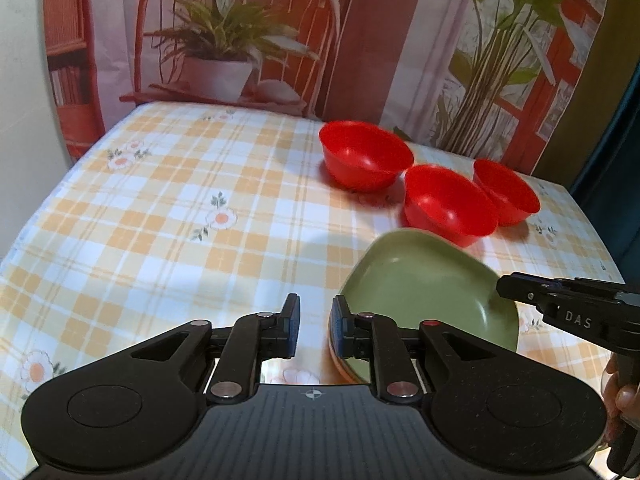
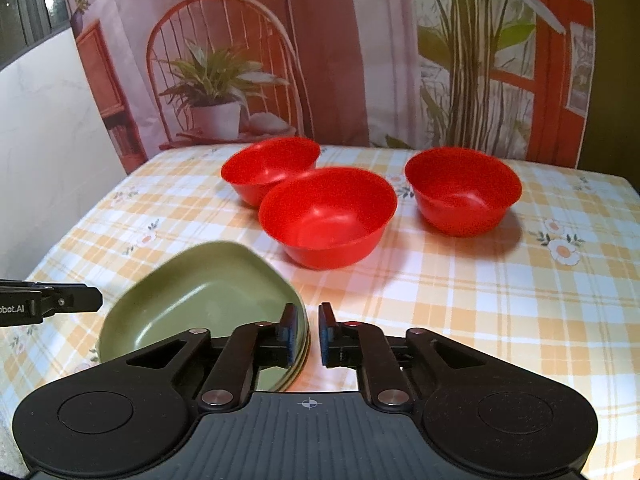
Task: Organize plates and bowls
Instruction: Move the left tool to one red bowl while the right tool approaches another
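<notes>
A stack of green plates (image 1: pixel 424 300) lies on the checked tablecloth, also seen in the right wrist view (image 2: pixel 200 300). Three red bowls stand behind it: far left (image 1: pixel 364 156) (image 2: pixel 268 168), middle (image 1: pixel 448 204) (image 2: pixel 328 216), right (image 1: pixel 506 192) (image 2: pixel 464 190). My left gripper (image 1: pixel 316 324) is open and empty, just left of the plates' left rim. My right gripper (image 2: pixel 308 334) is open and empty at the plates' right rim; it also shows at the right edge of the left wrist view (image 1: pixel 560 300).
The table (image 1: pixel 160 220) has a yellow checked cloth with flowers. A printed backdrop (image 2: pixel 360 60) of chair and plants hangs behind the far edge. A white wall (image 2: pixel 48 140) stands at the left. The left gripper's side shows in the right wrist view (image 2: pixel 48 304).
</notes>
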A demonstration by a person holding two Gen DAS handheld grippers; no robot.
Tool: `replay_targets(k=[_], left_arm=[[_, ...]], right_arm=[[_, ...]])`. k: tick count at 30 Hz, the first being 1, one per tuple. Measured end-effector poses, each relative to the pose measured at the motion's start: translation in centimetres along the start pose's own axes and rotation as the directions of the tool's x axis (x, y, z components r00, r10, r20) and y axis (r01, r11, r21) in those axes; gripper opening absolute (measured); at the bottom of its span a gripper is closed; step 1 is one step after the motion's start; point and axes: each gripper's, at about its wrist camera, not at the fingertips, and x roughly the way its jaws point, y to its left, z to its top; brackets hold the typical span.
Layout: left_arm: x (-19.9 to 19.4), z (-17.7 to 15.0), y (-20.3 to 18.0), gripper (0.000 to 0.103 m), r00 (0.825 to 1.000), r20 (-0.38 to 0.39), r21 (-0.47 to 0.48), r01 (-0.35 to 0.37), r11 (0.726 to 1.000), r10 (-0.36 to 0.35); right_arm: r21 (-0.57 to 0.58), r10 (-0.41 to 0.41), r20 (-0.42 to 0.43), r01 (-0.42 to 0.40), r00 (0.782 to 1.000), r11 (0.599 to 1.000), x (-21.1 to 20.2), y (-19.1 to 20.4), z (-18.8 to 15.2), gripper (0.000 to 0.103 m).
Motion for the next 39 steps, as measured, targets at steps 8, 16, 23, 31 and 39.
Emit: replay_targets(k=[8, 16, 23, 31, 39], left_arm=[[-2.1, 3.5, -1.7, 0.02, 0.997, 0.076, 0.061, 0.021, 0.998, -0.026], [-4.2, 8.2, -3.4, 0.02, 0.986, 0.158, 0.113, 0.032, 0.993, -0.05], [-5.5, 12.5, -4.2, 0.02, 0.973, 0.227, 0.151, 0.011, 0.989, -0.045], [-5.3, 17.3, -5.1, 0.02, 0.949, 0.316, 0.192, -0.047, 0.98, -0.016], [-1.8, 19.4, -3.5, 0.02, 0.946, 0.322, 0.188, -0.089, 0.978, 0.024]], right_arm=[[-0.022, 0.005, 0.059, -0.003, 0.998, 1.0, -2.8, -0.8, 3.3, 0.021], [-0.047, -0.026, 0.131, 0.032, 0.991, 0.998, -6.0, -2.6, 8.6, 0.023], [-0.075, -0.047, 0.201, 0.063, 0.978, 0.995, -7.8, -3.7, 14.0, 0.025], [-0.124, -0.065, 0.264, 0.1, 0.962, 0.987, -7.3, -3.6, 19.4, 0.025], [-0.161, -0.062, 0.239, 0.102, 0.969, 0.982, -2.7, -2.8, 21.8, 0.031]])
